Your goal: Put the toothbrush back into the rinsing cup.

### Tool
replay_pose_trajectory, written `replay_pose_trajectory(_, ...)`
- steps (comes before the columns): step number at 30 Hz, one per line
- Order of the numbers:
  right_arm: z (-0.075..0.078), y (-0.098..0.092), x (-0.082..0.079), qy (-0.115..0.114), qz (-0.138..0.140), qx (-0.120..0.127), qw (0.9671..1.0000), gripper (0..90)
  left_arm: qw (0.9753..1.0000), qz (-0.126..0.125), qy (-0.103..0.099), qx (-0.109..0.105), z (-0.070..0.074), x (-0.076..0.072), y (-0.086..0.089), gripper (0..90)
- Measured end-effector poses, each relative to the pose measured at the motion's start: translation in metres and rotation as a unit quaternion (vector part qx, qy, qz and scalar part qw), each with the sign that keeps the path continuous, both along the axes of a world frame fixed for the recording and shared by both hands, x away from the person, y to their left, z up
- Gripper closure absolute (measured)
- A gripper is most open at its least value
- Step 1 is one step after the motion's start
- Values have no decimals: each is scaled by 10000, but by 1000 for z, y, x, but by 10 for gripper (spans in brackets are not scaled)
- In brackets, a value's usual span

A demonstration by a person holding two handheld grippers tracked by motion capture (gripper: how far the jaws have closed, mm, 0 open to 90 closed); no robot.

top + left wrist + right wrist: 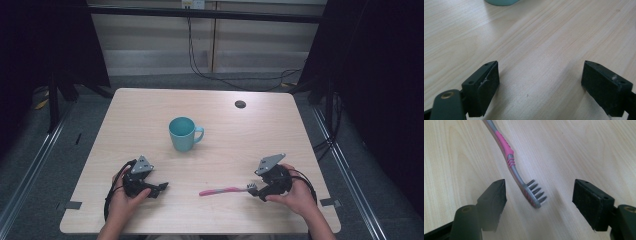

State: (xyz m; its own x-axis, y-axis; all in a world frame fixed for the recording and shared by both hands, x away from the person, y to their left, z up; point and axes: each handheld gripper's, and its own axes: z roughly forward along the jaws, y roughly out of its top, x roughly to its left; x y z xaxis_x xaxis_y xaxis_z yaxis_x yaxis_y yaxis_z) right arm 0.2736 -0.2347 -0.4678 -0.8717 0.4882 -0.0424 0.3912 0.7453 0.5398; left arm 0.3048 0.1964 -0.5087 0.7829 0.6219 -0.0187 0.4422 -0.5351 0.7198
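Pink toothbrush (510, 157) — unbranded — head between right gripper (539, 195) jaws.

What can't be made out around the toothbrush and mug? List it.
- Toothbrush: handle end cut off by the top edge in the right gripper view.
- Mug: just its base shows at the top edge in the left gripper view.
- Mug contents: too small in the high view.

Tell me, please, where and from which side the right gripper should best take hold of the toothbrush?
Probably the slim grey neck just behind the bristles of the toothbrush, from above: it lies flat on the table, head between the open jaws of the right gripper, so closing across the neck looks easiest.
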Motion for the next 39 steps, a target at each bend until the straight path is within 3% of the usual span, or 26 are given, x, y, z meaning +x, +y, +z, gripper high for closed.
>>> replay_pose_trajectory(8, 7, 12, 6, 145, 307, -201, 9992, 329, 10000, -10, -2, -3, 0, 0, 0, 148)
replay_pose_trajectory(11, 8, 18, 9, 212, 464, -323, 9982, 390, 10000, -5, 0, 3, 0, 0, 0, 147)
replay_pose_trajectory(20, 12, 34, 16, 313, 585, -597, 9960, 409, 10000, -4, 0, 1, 0, 0, 0, 147)
replay_pose_trajectory(25, 13, 43, 18, 566, 678, -743, 9933, 453, 10000, 0, 0, 0, 0, 0, 0, 147)
replay_pose_trajectory(27, 10, 48, 19, 595, 798, -873, 9912, 476, 10000, 2, 6, 1, 0, 0, 0, 147)
replay_pose_trajectory(33, 10, 59, 19, 695, 932, -933, 9888, 536, 10000, -2, 0, 2, 0, 0, 0, 147)
replay_pose_trajectory(37, 6, 68, 19, 832, 1168, -1168, 9827, 639, 10000, 1, 3, -7, 0, 0, 0, 147)
replay_pose_trajectory(39, 5, 69, 19, 847, 1157, -1192, 9825, 651, 10000, -6, 0, 5, 0, 0, 0, 147)
